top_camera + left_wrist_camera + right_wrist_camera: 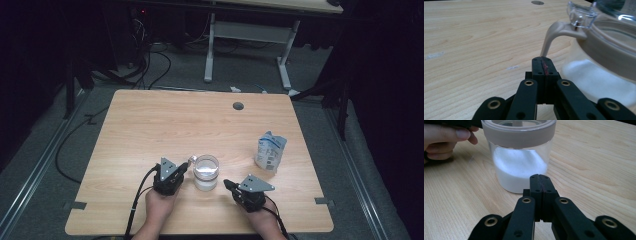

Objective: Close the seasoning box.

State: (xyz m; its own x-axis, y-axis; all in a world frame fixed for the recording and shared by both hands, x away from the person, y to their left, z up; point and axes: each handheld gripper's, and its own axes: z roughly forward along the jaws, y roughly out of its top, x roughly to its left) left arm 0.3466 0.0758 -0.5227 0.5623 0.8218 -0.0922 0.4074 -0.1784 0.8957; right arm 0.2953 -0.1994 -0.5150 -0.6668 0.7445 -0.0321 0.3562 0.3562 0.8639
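Our left claw has its two black jaws pressed flat together, with nothing between them. In the left gripper view its tip sits just beside the jar, on the jar's left side, below a clear plastic tab that stands out from the lid; we cannot tell if the tip touches the glass. Our right claw is pressed together in the same way and is also empty. In the right gripper view it points at the jar from close by, low against the wall where the white powder lies — a small gap seems to remain, but we cannot be sure.

The jar is a clear glass one with a pale band under a clear lid, about half full of white powder. It stands upright on the tabletop, near the front edge, between our two hands: the left claw is just to the left of it, the right claw a little to the right and nearer to us.

To the right of the jar, well apart from it, stands a white and blue pouch. Far behind the jar — near the back edge of the tabletop — is a round grey cable hole.
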